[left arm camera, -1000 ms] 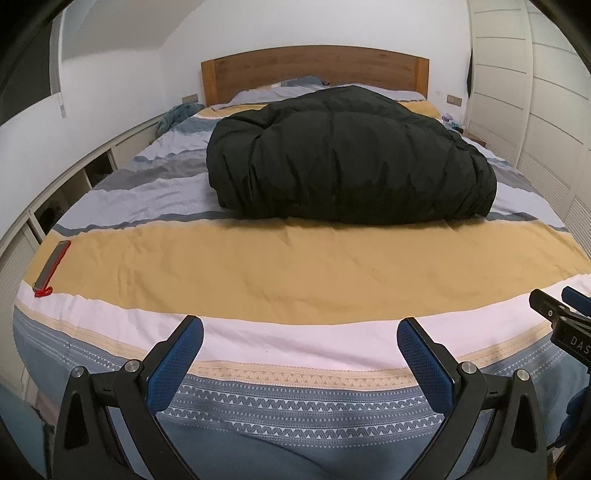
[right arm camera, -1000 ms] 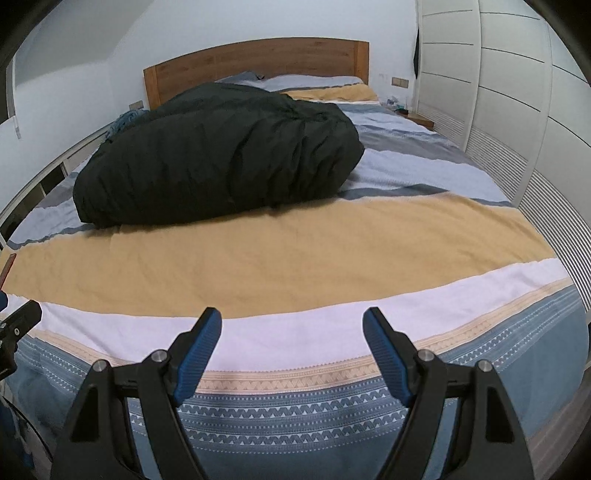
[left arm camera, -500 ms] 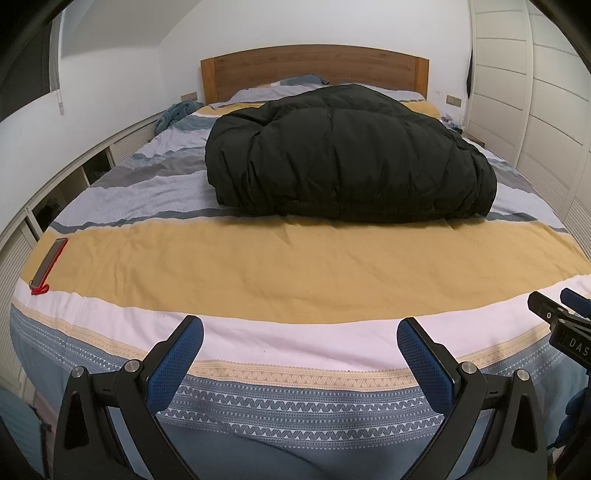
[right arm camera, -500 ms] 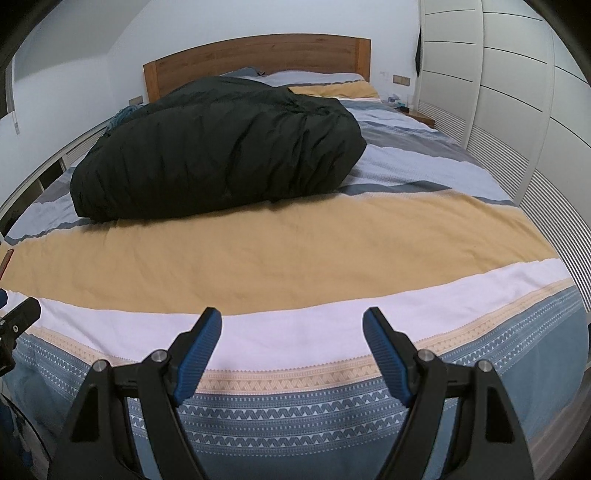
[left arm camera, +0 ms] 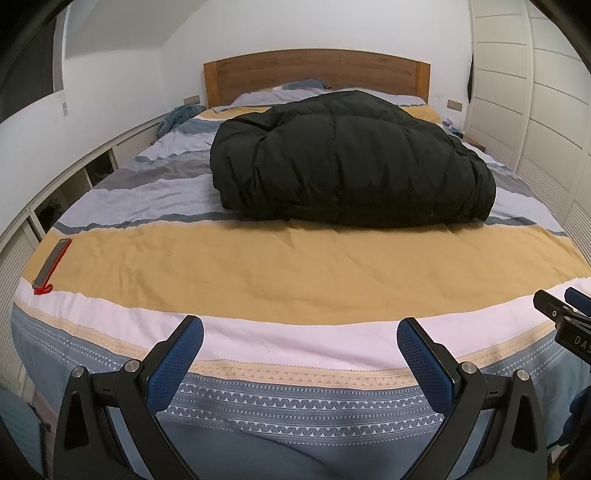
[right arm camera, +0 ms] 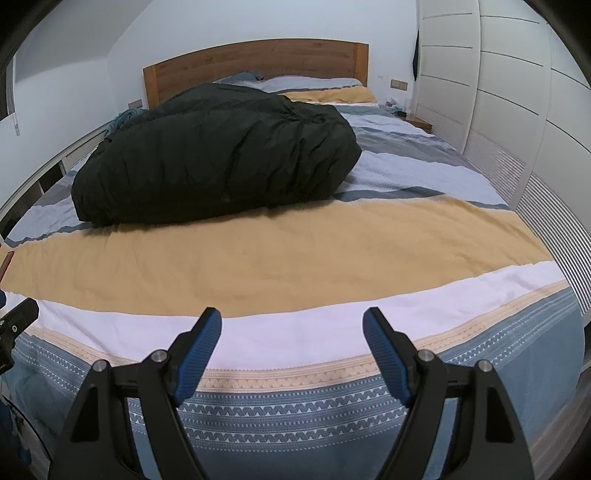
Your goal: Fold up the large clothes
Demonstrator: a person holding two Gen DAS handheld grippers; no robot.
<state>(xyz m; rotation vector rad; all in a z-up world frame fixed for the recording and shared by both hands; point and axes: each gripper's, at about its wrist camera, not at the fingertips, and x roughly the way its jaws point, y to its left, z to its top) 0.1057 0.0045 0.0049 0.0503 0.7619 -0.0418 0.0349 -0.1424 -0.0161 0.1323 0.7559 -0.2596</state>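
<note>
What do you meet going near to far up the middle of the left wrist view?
Left gripper → blue patterned band of the bedcover → white band → yellow band → black puffy coat → pillows → wooden headboard → white wall.
</note>
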